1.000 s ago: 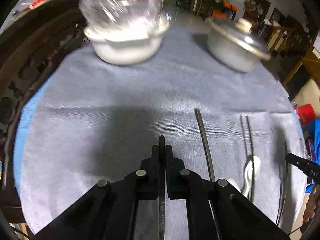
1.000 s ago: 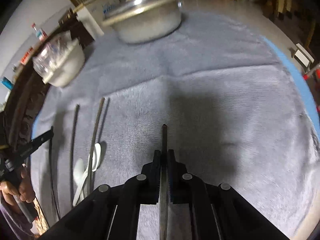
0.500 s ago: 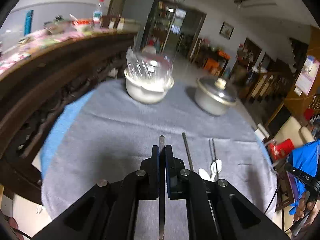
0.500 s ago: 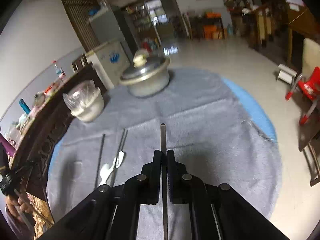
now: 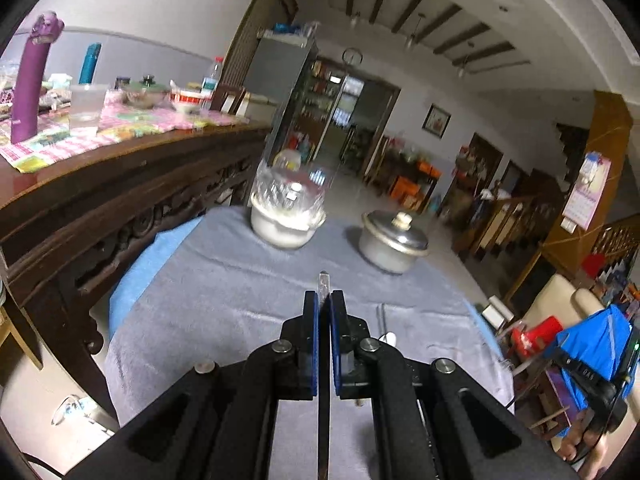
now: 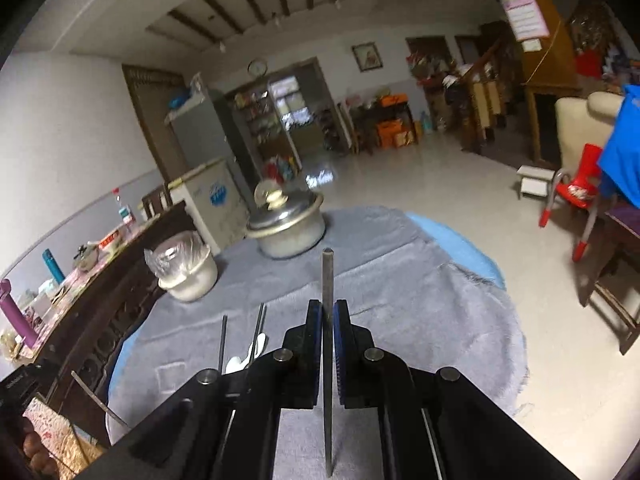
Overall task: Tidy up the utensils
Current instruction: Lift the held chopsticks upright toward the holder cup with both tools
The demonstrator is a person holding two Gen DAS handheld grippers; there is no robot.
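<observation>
My left gripper [image 5: 324, 300] is shut on a thin metal chopstick [image 5: 323, 282] that pokes out past its fingertips, held above the near edge of the grey cloth [image 5: 224, 304]. My right gripper [image 6: 328, 308] is shut on a second metal chopstick [image 6: 327, 272], also above the cloth [image 6: 420, 312]. More chopsticks [image 6: 222, 340] and white spoons [image 6: 248, 356] lie on the cloth between the two grippers. One chopstick [image 5: 382, 316] and a spoon [image 5: 388, 338] also show in the left wrist view.
A white pot under a plastic bag [image 5: 286, 220] and a lidded metal pot [image 5: 394, 246] stand at the far side of the round table. A carved wooden sideboard [image 5: 100, 200] runs along the left. A red chair [image 6: 576, 196] stands on the floor to the right.
Both grippers have risen and drawn back from the table and tilted up, so the room now fills the views. Each still grips its chopstick.
</observation>
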